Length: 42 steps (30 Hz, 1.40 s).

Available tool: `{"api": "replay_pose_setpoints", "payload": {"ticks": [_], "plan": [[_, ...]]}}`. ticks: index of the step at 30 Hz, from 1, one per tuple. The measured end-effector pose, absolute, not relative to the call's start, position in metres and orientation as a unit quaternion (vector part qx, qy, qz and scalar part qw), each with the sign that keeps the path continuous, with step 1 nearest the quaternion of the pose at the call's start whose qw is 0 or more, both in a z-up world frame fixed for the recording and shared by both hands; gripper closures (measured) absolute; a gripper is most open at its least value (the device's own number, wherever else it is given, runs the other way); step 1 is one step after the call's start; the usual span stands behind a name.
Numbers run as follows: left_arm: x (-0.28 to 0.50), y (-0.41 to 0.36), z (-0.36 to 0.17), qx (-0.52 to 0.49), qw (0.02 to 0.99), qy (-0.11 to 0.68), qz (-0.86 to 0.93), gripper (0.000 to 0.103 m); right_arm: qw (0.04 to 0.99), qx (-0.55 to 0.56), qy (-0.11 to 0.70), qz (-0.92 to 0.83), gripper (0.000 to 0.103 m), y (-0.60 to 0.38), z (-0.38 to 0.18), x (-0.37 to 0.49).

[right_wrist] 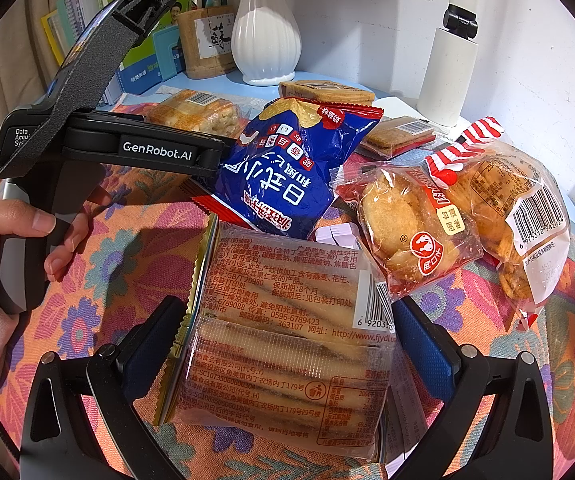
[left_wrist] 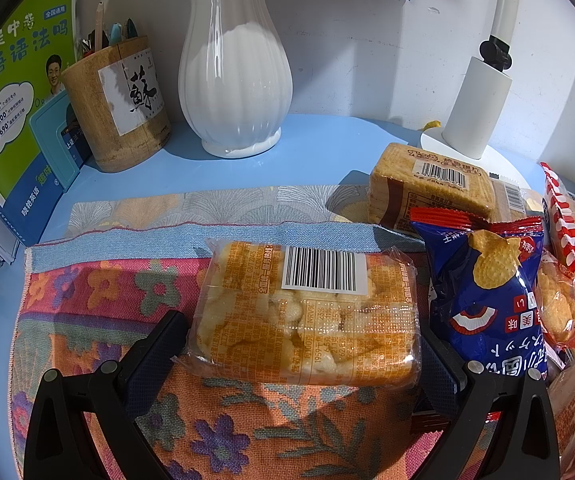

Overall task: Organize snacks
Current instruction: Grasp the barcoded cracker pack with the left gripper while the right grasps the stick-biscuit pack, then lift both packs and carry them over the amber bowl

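Blue table [left_wrist: 287, 168] under floral cloth [left_wrist: 99, 320], white vase [left_wrist: 234, 80].

We read "GenRobot.AI" on the black handheld device [right_wrist: 155, 152]. The clear striped-biscuit packet [right_wrist: 283, 344] prints "363107" and "0596-6789423". The green book cover [left_wrist: 11, 92] shows "270".

A clear orange-printed pack of puffed rice cakes [left_wrist: 307, 316] lies flat, barcode up, in the middle of the left wrist frame. A blue biscuit bag [right_wrist: 287, 172] sits propped at centre of the right wrist frame, a clear cracker pack [right_wrist: 283, 344] below it, bagged round pastries [right_wrist: 407, 224] at right.
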<state>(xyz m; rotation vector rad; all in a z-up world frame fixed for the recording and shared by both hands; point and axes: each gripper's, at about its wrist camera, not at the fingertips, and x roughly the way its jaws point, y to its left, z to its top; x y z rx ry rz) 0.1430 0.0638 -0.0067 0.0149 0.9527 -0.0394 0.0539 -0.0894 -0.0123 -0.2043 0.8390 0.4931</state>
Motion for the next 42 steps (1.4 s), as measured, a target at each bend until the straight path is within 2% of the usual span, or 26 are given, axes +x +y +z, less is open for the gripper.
{"api": "replay_pose_setpoints", "payload": {"ticks": [25,26,27,28,29,32,36,42], "plan": [[0.143,0.063,-0.005,0.007,0.889,0.458,-0.019,0.0,0.879,-0.097,0.402,0.238,0.0,-0.089,-0.012,0.054],[0.141,0.064,-0.002,0.007,0.892,0.451,-0.015,0.006,0.88,-0.094,0.4,0.239,0.001,-0.09,-0.012,0.054],[0.137,0.066,0.004,0.005,0.9,0.436,-0.014,0.028,0.883,-0.089,0.395,0.239,0.006,-0.093,-0.01,0.053],[0.134,0.068,0.008,0.002,0.906,0.424,-0.007,0.028,0.888,-0.08,0.384,0.24,0.021,-0.097,-0.007,0.051],[0.132,0.071,0.011,-0.004,0.908,0.418,-0.011,0.028,0.893,-0.061,0.369,0.252,0.028,-0.105,-0.002,0.048],[0.131,0.077,0.013,-0.018,0.91,0.414,-0.002,0.028,0.898,-0.006,0.338,0.283,0.036,-0.125,0.007,0.044],[0.13,0.09,0.015,-0.047,0.912,0.408,0.008,0.028,0.894,0.063,0.32,0.307,0.037,-0.146,0.011,0.047],[0.13,0.103,0.013,-0.084,0.909,0.409,0.009,0.028,0.895,0.084,0.293,0.327,0.037,-0.155,0.019,0.036]]}}
